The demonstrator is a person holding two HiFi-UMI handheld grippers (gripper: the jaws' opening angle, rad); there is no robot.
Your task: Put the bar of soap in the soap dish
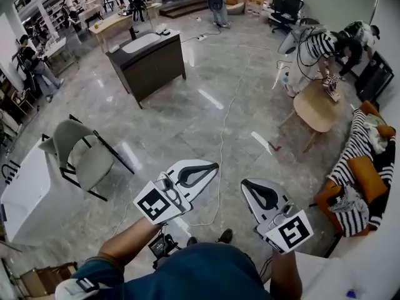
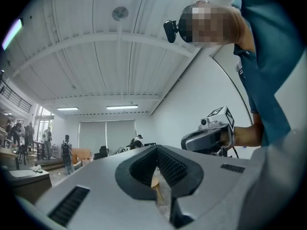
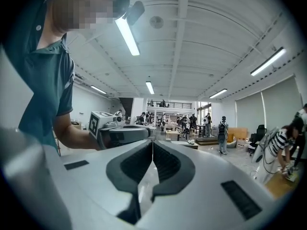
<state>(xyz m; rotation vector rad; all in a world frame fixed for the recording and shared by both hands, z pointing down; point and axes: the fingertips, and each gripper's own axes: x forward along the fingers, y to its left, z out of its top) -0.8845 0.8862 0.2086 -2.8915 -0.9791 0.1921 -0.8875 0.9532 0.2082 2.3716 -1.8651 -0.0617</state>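
No bar of soap and no soap dish shows in any view. In the head view the person holds both grippers level at chest height over the grey floor. My left gripper (image 1: 215, 165) is shut with nothing between its jaws; its tips meet in the left gripper view (image 2: 157, 148). My right gripper (image 1: 244, 184) is shut and empty too, its tips touching in the right gripper view (image 3: 152, 141). Each gripper shows in the other's view: the right gripper (image 2: 207, 138) and the left gripper (image 3: 125, 133), side by side and apart.
A dark cabinet (image 1: 150, 61) with a white basin top stands ahead. A grey chair (image 1: 81, 155) and a white table (image 1: 25, 192) are at the left. At the right, a person (image 1: 315, 49) bends over a round wooden table (image 1: 317, 108) near a sofa (image 1: 365, 174). A cable (image 1: 222, 136) crosses the floor.
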